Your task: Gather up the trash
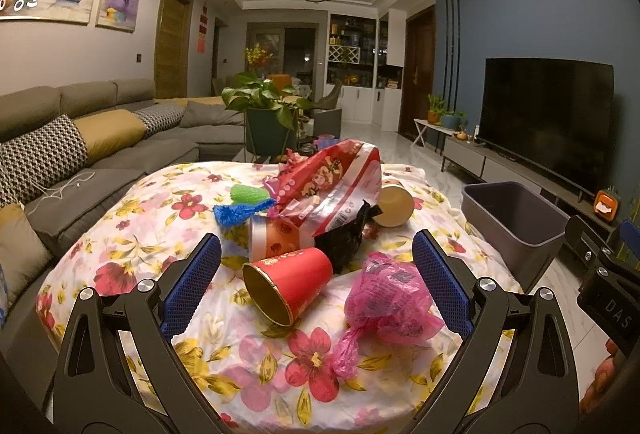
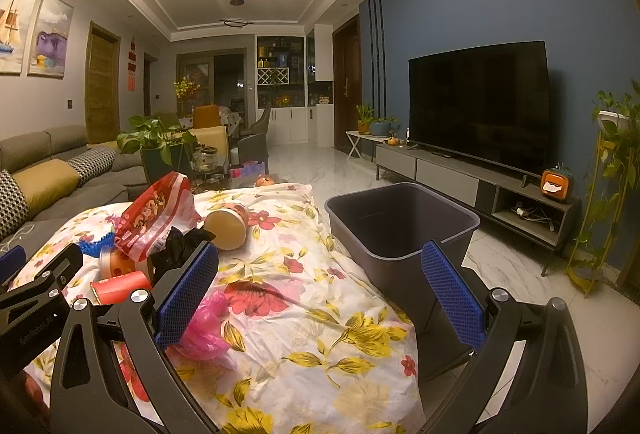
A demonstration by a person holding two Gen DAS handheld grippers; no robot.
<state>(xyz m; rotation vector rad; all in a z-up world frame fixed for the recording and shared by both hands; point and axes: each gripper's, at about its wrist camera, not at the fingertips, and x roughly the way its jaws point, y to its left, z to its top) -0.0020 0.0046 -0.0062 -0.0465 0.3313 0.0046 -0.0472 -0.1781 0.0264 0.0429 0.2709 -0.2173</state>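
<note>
Trash lies piled on a table under a floral cloth (image 1: 200,218). Nearest is a red paper cup (image 1: 290,284) on its side and a crumpled pink plastic bag (image 1: 388,298). Behind them are a second red cup (image 1: 274,236), a black bag (image 1: 346,238), a big red snack bag (image 1: 332,181), a tan cup (image 1: 394,203), and blue (image 1: 236,211) and green (image 1: 246,192) mesh pieces. My left gripper (image 1: 316,274) is open, its fingers on either side of the red cup and pink bag. My right gripper (image 2: 320,290) is open and holds nothing, over the cloth beside the grey bin (image 2: 400,230).
The grey bin (image 1: 516,222) stands on the floor off the table's right edge. A grey sofa (image 1: 100,137) runs along the left. A potted plant (image 1: 264,113) sits behind the table. A TV (image 2: 480,101) on a low cabinet lines the right wall.
</note>
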